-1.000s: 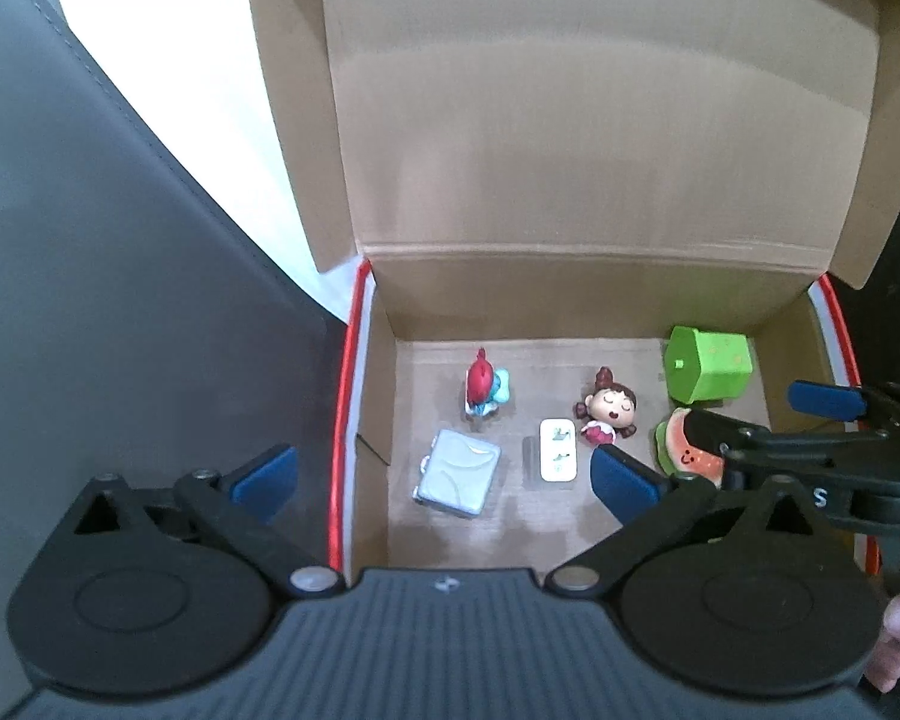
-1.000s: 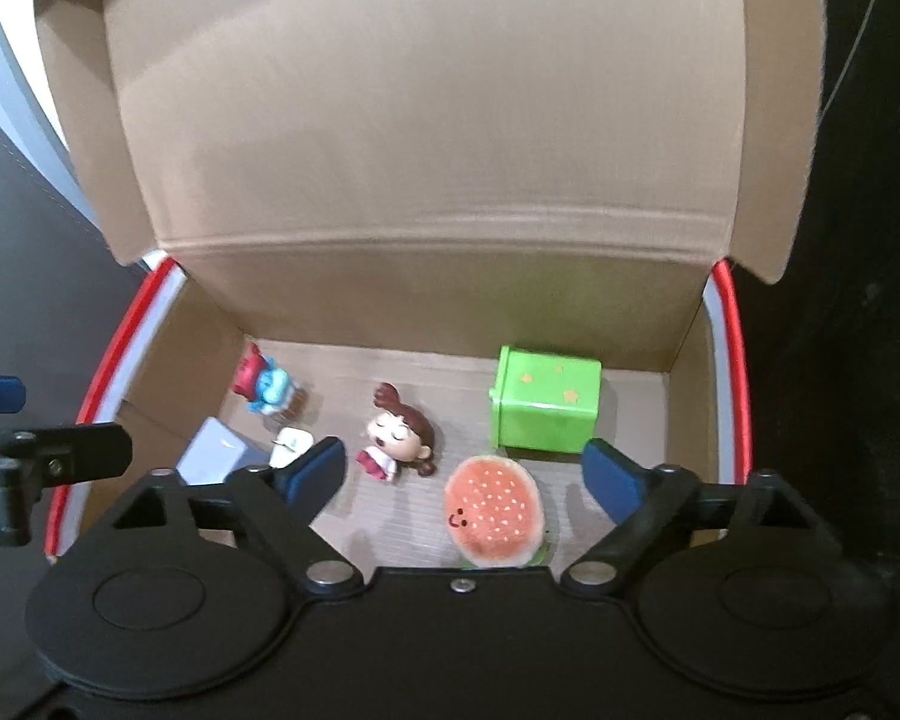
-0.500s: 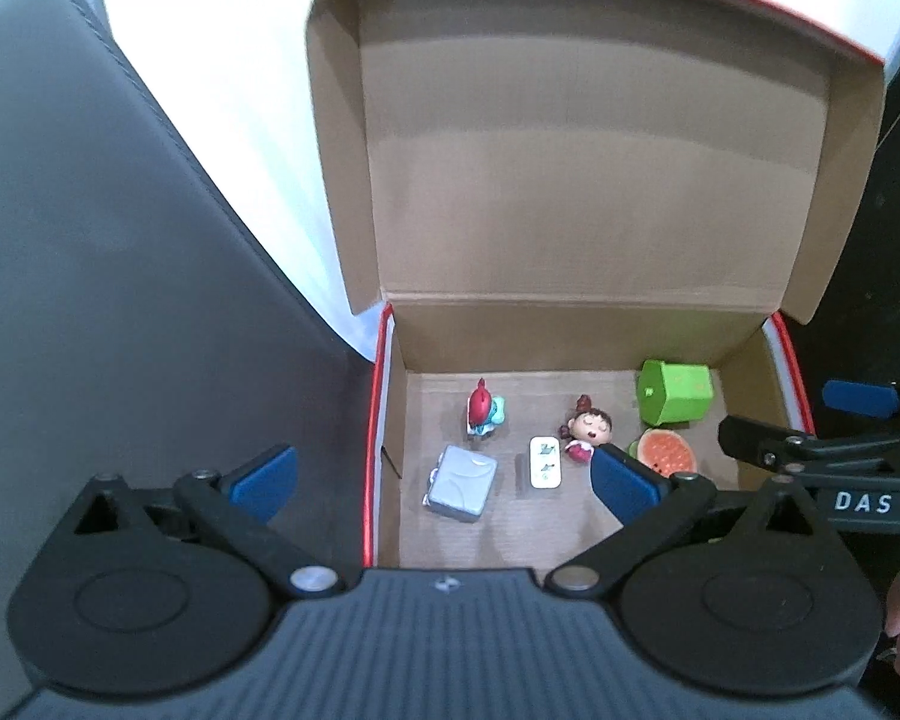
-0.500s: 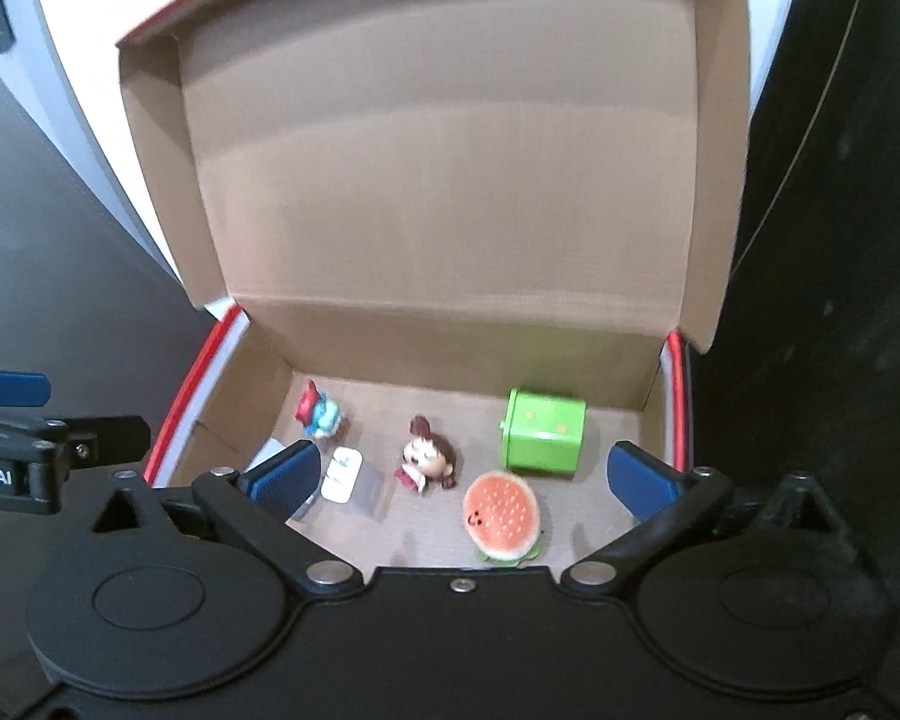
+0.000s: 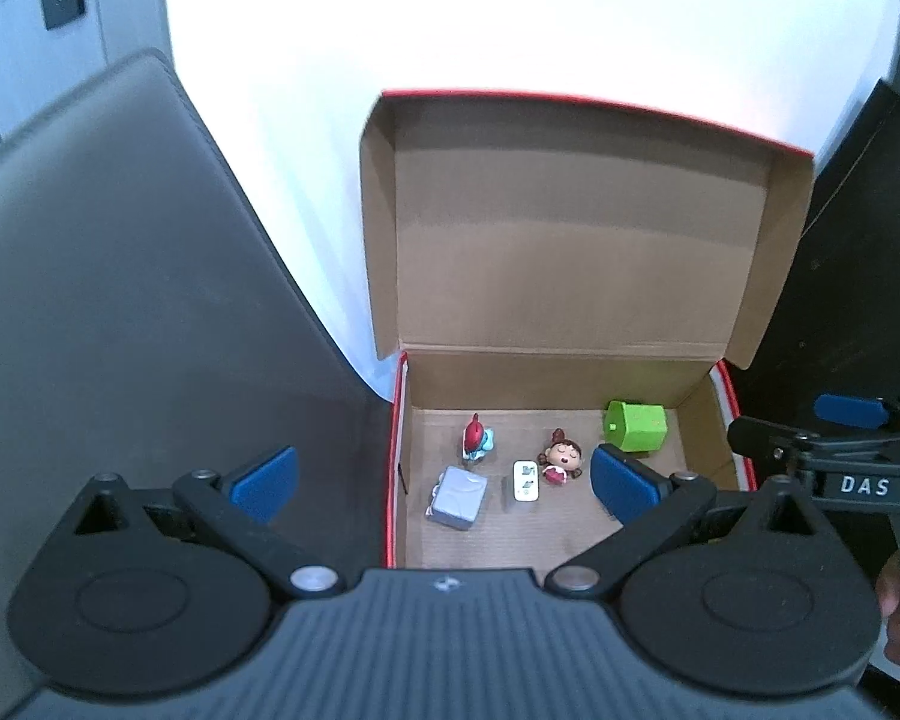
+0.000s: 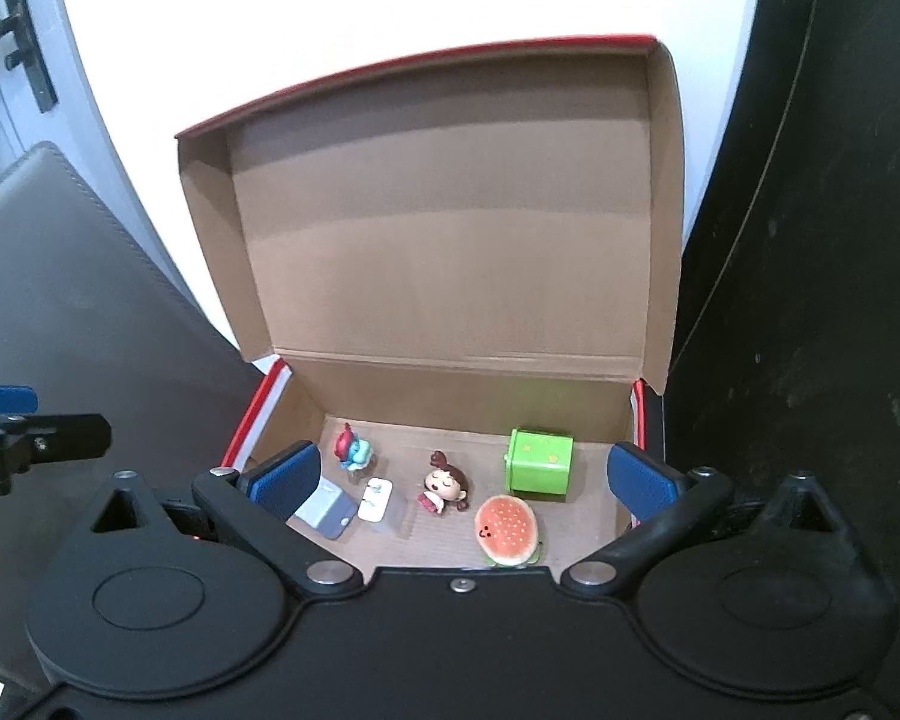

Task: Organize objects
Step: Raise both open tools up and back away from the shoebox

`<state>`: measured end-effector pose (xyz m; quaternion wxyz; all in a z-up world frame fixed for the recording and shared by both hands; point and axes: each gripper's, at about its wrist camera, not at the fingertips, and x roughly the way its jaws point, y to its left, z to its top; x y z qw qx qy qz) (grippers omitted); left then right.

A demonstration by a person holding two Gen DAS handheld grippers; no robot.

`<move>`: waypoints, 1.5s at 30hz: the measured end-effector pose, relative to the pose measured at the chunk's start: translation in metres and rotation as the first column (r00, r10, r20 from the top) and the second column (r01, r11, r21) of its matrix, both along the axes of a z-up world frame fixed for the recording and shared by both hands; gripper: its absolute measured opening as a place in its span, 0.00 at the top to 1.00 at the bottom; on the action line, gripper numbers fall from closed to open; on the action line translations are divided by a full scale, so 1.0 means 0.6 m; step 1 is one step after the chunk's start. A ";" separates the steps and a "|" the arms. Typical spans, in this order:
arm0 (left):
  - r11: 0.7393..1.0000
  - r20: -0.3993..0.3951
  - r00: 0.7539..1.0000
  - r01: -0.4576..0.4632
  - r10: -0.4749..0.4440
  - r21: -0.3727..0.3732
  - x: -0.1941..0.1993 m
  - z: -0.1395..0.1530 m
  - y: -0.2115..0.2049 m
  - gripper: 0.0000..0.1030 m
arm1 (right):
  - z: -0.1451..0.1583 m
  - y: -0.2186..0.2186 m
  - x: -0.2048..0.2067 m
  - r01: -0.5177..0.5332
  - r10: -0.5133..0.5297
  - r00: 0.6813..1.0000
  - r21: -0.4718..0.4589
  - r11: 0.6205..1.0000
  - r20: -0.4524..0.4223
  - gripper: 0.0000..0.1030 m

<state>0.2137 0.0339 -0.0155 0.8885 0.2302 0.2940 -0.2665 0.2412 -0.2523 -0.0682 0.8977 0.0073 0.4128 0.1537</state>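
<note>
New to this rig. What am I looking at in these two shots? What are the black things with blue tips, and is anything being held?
No robot arm here: a person holds one two-finger gripper in each hand, and each gripper carries a fisheye camera looking along its fingers. One shot is from the left gripper, the other from the right gripper. The blue tips are finger pads. Both grippers are open and hold nothing.

Ahead sits an open cardboard box, lid up. Inside lie a green cube, a burger toy, a girl figurine, a red-and-blue figurine, a white card and a grey-blue block.
</note>
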 end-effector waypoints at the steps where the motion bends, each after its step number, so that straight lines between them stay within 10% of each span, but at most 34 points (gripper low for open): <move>1: 1.000 0.004 1.000 0.003 -0.003 -0.005 -0.005 0.005 0.005 0.00 | 0.004 0.001 -0.003 -0.003 0.003 1.000 -0.001 1.000 0.003 0.00; 45: 0.984 0.064 0.987 0.154 -0.149 -0.089 -0.157 0.049 0.115 0.00 | 0.105 -0.084 -0.177 0.098 -0.111 0.990 0.140 0.985 0.084 0.00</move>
